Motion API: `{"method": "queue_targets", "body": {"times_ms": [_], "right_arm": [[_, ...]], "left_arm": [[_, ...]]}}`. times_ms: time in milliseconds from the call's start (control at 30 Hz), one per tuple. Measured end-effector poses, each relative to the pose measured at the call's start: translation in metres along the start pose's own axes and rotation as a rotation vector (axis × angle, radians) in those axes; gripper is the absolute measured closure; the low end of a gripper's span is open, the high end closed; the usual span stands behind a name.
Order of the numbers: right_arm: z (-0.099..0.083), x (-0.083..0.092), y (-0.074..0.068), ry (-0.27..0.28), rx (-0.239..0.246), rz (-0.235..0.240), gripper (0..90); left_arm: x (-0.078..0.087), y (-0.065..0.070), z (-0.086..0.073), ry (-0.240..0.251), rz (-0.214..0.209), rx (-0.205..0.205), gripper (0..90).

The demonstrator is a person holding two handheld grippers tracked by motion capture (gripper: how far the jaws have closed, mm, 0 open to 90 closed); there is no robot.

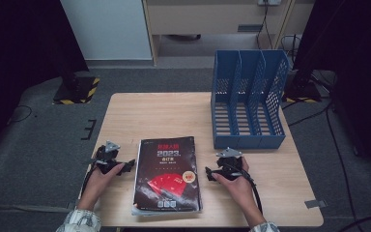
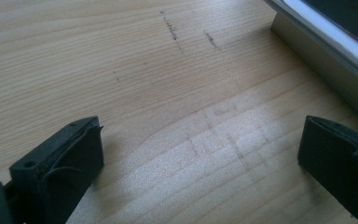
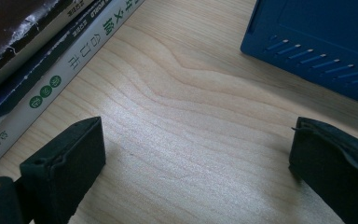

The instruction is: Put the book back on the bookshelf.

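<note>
A stack of books (image 1: 166, 176) lies flat at the table's front middle, the top one with a black cover and red print. My left gripper (image 1: 126, 166) rests on the wood just left of the stack, open, with nothing between its jaws; the left gripper view has the stack's page edge (image 2: 326, 65) at the upper right. My right gripper (image 1: 208, 174) sits just right of the stack, open and empty. In the right gripper view the book spines (image 3: 51, 60) run along the upper left and the blue file rack (image 3: 317, 42) fills the upper right.
A blue three-slot file rack (image 1: 249, 99) stands at the table's back right, its open slots facing up and toward me. The light wooden table (image 1: 149, 113) has bare wood at its back left. Black stands and cables sit on the floor around it.
</note>
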State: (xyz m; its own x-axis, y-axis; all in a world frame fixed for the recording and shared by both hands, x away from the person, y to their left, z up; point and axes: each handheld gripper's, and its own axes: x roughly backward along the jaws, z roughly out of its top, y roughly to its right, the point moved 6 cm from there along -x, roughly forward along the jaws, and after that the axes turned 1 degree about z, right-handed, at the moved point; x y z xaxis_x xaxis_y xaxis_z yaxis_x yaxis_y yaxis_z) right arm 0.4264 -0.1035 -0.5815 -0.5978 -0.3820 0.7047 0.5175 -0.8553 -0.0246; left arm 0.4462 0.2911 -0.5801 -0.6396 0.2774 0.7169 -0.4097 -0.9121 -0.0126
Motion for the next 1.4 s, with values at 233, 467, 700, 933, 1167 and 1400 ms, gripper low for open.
{"method": "queue_targets", "body": {"times_ms": [233, 467, 700, 933, 1167, 1400], "right_arm": [[0.001, 0.001, 0.002, 0.004, -0.006, 0.006, 6.4], [0.004, 0.008, 0.001, 0.015, -0.048, 0.045, 11.9], [0.011, 0.019, -0.01, 0.054, -0.006, 0.1, 19.5], [0.033, 0.038, -0.032, 0.107, 0.078, 0.173, 33.4], [0.058, 0.036, -0.047, 0.129, 0.116, 0.247, 40.2], [0.063, 0.013, -0.066, 0.079, 0.141, 0.357, 31.3]], "left_arm": [[0.001, -0.001, 0.0, 0.005, -0.005, 0.003, 0.6], [0.007, -0.003, 0.004, 0.034, -0.021, 0.031, 5.5], [0.023, -0.002, 0.008, 0.069, -0.017, 0.066, 13.1], [0.049, 0.025, 0.011, 0.108, -0.045, 0.032, 22.9], [0.059, 0.052, 0.017, 0.135, -0.082, 0.018, 28.3], [0.053, 0.067, 0.018, 0.119, -0.1, -0.007, 32.3]]}}
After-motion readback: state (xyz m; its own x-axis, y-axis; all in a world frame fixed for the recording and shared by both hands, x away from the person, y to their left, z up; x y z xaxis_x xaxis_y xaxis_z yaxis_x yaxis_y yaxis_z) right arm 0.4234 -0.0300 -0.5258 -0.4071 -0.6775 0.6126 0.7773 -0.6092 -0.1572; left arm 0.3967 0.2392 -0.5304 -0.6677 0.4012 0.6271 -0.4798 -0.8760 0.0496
